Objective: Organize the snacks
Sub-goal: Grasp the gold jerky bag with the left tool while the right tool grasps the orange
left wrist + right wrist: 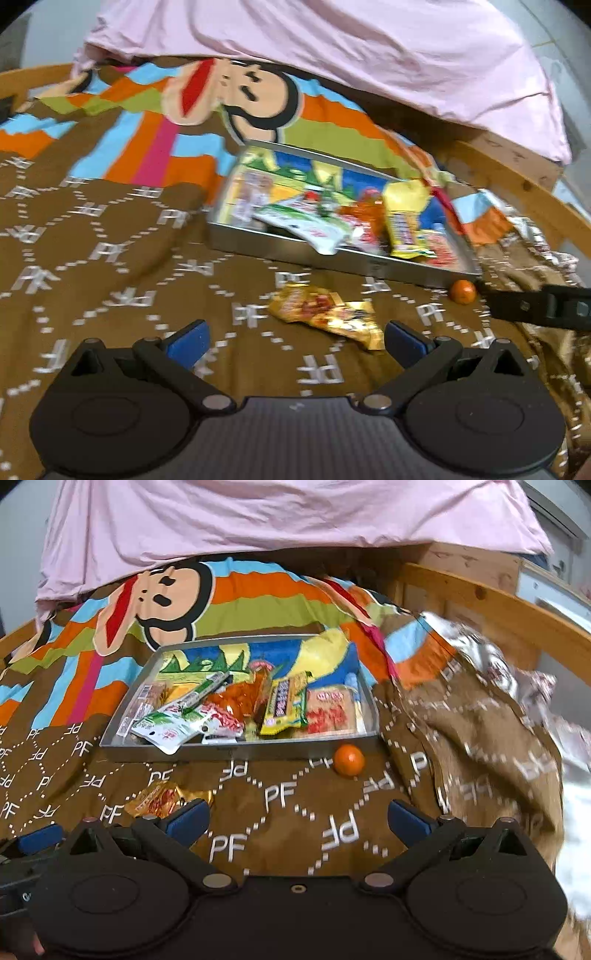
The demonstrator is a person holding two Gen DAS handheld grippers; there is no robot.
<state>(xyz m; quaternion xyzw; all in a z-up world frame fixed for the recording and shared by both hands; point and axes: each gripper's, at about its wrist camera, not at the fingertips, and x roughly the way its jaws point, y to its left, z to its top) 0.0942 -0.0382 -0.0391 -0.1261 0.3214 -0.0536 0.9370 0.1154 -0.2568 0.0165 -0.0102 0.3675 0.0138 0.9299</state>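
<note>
Left hand-held gripper: jaws wide apart, empty, above the brown bedspread. Gold snack packet just ahead, between its fingers, blurred. Right hand-held gripper: jaws wide apart, empty. Orange ahead, against the metal tray. Tray beyond holds heaped snack packets, labels illegible. Pink sheet farthest.

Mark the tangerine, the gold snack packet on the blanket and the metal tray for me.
tangerine [349, 760]: right wrist view, middle of the fruit.
gold snack packet [325, 310]: left wrist view, centre of the wrapper.
metal tray [258, 749]: right wrist view, near wall.
</note>
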